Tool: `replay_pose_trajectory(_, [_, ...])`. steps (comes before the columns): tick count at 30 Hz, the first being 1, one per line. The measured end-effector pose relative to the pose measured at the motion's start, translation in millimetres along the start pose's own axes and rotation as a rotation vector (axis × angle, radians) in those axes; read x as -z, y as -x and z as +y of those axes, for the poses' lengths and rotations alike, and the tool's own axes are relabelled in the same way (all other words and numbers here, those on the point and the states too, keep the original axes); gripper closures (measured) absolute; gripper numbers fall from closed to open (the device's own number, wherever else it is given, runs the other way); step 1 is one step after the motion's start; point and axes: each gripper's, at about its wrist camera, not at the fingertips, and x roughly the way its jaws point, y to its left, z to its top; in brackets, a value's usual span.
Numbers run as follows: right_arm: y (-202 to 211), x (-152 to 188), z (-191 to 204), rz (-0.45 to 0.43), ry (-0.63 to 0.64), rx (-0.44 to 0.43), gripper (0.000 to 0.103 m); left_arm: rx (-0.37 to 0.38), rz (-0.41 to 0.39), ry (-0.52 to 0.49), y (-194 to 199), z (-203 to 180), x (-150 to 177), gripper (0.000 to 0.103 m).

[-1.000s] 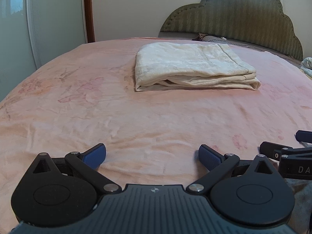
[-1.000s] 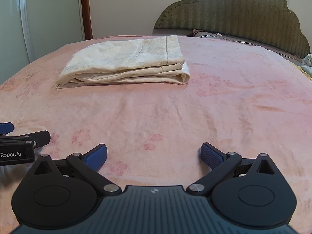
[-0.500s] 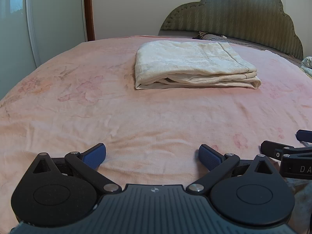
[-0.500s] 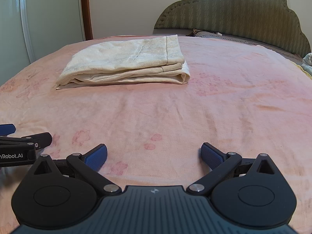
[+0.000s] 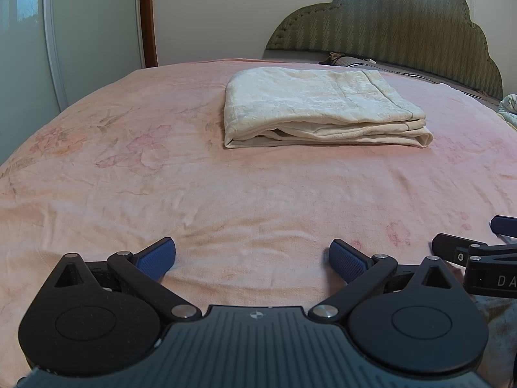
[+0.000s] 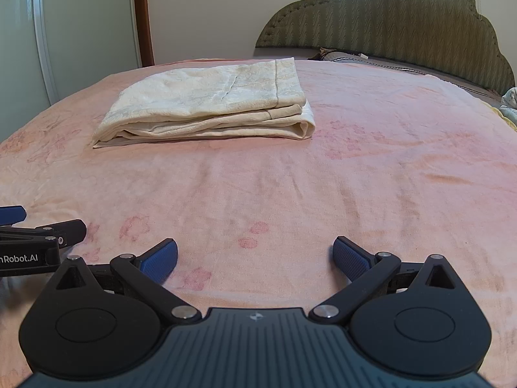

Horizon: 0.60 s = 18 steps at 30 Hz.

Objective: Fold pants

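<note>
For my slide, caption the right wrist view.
Open right gripper faces cream folded pants on a pink bedspread.

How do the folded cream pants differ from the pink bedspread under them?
The pants are cream and stacked in thick folded layers; the bedspread is pink and spread out in a single layer. The pants have a woven tone-on-tone pattern; the bedspread has faded printed flowers. Both are soft cloth and lie flat.

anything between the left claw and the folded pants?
Nothing but bare pink bedspread between the left claw and the folded cream pants; the left wrist view shows it clearly.
</note>
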Motion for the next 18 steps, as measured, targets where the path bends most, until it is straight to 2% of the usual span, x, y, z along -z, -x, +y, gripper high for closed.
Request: replay_pose_trajectory(18, [0.5, -0.3, 1.5, -0.002, 0.015, -0.018, 0.000, 0.001, -0.001, 0.000, -0.1, 0.2, -0.1, 0.000])
